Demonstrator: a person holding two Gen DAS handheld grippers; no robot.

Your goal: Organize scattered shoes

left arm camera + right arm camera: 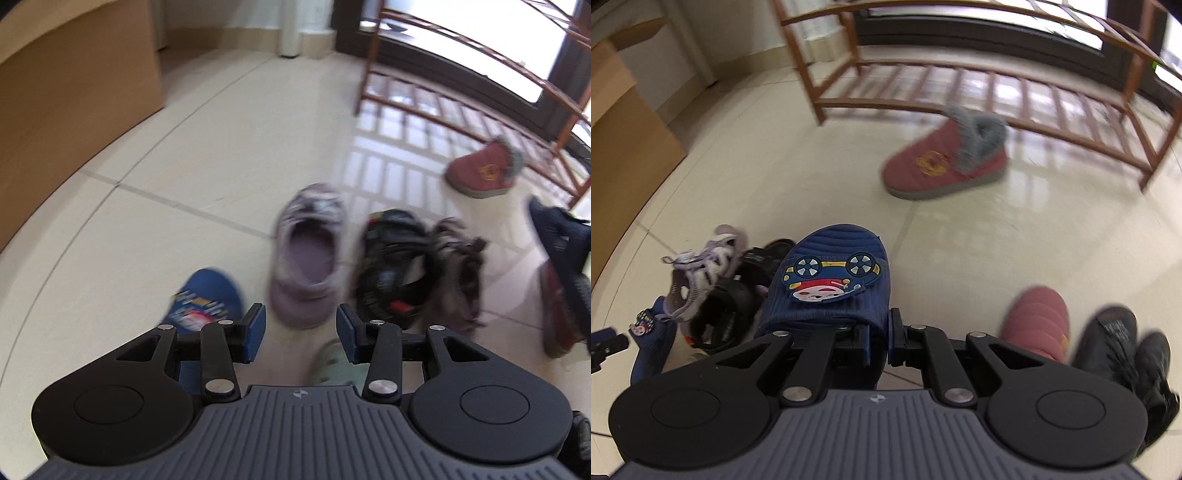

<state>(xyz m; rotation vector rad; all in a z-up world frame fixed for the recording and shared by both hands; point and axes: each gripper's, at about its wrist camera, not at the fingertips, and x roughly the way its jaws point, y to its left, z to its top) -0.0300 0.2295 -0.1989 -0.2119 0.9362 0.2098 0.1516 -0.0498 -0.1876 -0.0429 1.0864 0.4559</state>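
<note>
Right gripper point(888, 341) clamps a blue ribbed slipper point(831, 291) with a rubber cartoon car patch — toe pointing away, toward the slatted wooden shoe rack point(960, 85).
Left gripper point(301, 332) hangs with fingers spread over glossy tile, before a lilac mesh sneaker point(308, 251) lying lengthwise, heel nearest.

- Right tongs point(888, 345): closed on the side wall of a blue slipper point(831, 291) with a cartoon car patch.
- Left of it: lilac sandal point(701, 273) lying on black sandals point(727, 314); a second blue slipper point(652, 339) at the edge.
- Ahead: pink fur-cuffed boot point(945, 162) on the tiled floor point(775, 177), near a wooden shoe rack point(960, 66).
- Lower right: a second pink boot point(1038, 321) beside black shoes point(1123, 350).
</note>
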